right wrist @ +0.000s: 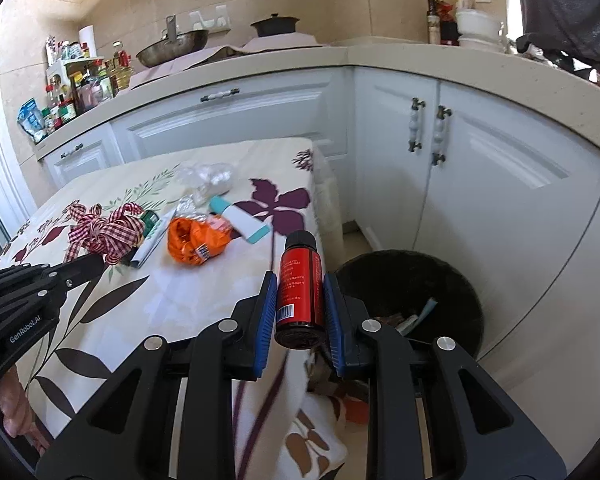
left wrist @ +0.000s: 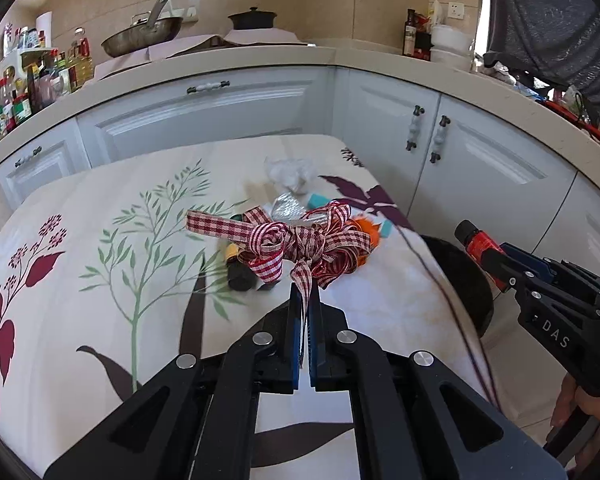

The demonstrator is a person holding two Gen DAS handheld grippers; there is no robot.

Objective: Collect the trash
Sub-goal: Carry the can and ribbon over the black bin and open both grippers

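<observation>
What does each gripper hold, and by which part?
Left gripper: the checked ribbon bow, by one loose tail. Right gripper: the red bottle, by its body.

Left gripper (left wrist: 305,300) clamped on tail of checked ribbon bow (left wrist: 300,246) over floral tablecloth (left wrist: 100,280). Right gripper (left wrist: 496,256) at right edge, gripping red bottle (left wrist: 478,242) beside dark bin (left wrist: 464,280).

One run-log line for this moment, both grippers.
left gripper: shut on red-checked ribbon bow | right gripper: shut on red bottle | black bin: beside table
</observation>
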